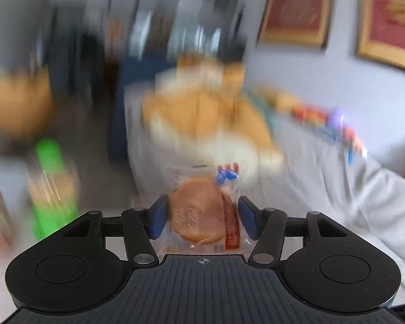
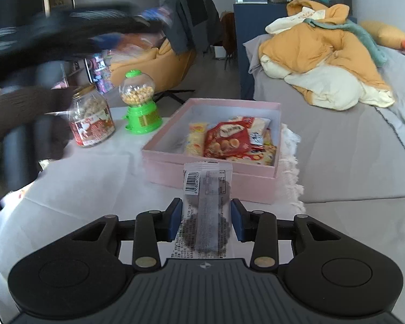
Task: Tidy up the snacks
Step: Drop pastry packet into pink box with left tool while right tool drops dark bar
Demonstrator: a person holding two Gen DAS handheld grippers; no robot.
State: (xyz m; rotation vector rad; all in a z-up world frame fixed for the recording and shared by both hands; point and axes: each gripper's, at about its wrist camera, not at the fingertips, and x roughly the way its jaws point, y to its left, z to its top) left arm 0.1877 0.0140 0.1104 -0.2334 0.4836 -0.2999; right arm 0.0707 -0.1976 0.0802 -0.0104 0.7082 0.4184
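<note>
My left gripper (image 1: 202, 216) is shut on a clear packet holding a round brown cake (image 1: 199, 213), held up in the air; the scene behind it is blurred by motion. My right gripper (image 2: 206, 218) is shut on a clear packet with a dark cookie and a barcode (image 2: 206, 210), held just in front of the pink box (image 2: 175, 167). The box stands on the white-covered table and holds several snack packets, among them a red one (image 2: 225, 140). The left gripper and arm show as a dark blur at the upper left of the right wrist view (image 2: 67, 32).
A green candy dispenser (image 2: 139, 102) and a jar of nuts with a red label (image 2: 90, 118) stand left of the box. A grey sofa (image 2: 351, 162) with orange and cream bedding (image 2: 324, 62) lies to the right. An orange chair (image 2: 159, 59) stands behind.
</note>
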